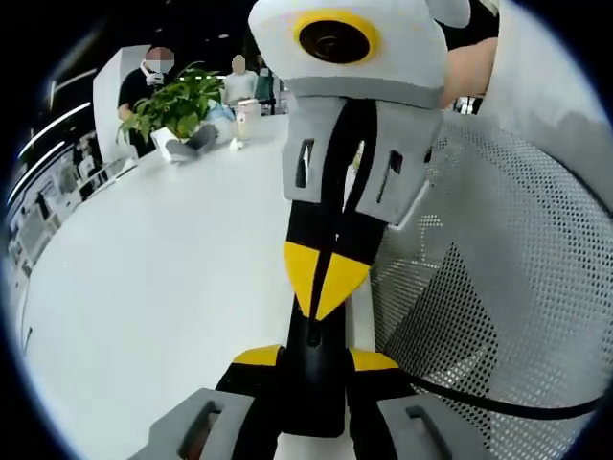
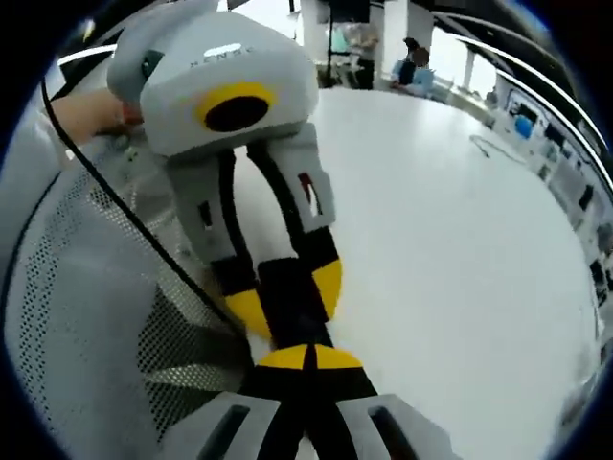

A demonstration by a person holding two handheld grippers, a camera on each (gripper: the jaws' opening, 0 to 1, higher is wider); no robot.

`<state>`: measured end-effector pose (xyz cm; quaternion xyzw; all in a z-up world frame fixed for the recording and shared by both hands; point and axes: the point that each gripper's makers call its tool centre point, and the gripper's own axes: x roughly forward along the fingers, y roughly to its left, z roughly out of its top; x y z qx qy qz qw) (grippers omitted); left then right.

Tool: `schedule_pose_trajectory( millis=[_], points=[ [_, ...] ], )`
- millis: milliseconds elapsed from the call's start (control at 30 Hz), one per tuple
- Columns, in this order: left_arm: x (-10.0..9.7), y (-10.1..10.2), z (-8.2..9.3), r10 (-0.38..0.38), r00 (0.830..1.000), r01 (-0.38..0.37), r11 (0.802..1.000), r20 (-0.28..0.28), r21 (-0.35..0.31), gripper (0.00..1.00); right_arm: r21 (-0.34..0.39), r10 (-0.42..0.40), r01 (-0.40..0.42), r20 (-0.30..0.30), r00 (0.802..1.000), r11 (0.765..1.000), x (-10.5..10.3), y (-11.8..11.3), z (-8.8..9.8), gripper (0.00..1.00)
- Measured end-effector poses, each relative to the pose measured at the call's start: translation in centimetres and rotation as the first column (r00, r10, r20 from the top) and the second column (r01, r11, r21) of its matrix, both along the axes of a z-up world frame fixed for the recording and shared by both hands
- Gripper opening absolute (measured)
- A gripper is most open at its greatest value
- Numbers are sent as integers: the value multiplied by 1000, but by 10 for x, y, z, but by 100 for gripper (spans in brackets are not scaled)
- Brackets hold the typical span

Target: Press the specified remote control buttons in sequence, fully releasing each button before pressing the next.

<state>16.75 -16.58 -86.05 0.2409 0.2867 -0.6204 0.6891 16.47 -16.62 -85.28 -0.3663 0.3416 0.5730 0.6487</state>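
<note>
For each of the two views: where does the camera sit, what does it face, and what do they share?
Left gripper view: rides the left gripper, facing the right gripper across a white table; a mesh chair back on the right.
Right gripper view: rides the right gripper, facing the left gripper; a hand at upper left.
Shared: a black object, table, chair.

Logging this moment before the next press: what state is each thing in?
remote: clamped between the left jaws
left gripper: shut on remote
right gripper: shut, tips against remote
plant: upright on table
</note>
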Motion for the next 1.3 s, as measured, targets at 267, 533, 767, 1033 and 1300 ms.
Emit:
schedule_pose_trajectory(
  millis=[267,533,767,1033,1300],
  points=[
    [-1,0,1,1,1000,-1,1000,-10,-7,24,15,5,-5,-30,1000,1000,1,2,0,0],
    [-1,0,0,-2,1000,2,1000,-8,-9,24,-116,145,-137,63,987,984,1,4,-3,0],
    [0,0,0,-3,1000,3,1000,-6,-8,24,-137,136,-119,122,983,983,0,3,-3,0],
    [0,0,1,-1,1000,1,1000,-7,-11,24,18,-103,104,-40,994,994,6,1,0,0],
    [0,0,0,-1,1000,0,1000,-10,-13,24,19,-37,37,5,999,999,-3,6,1,0]
  ],
)
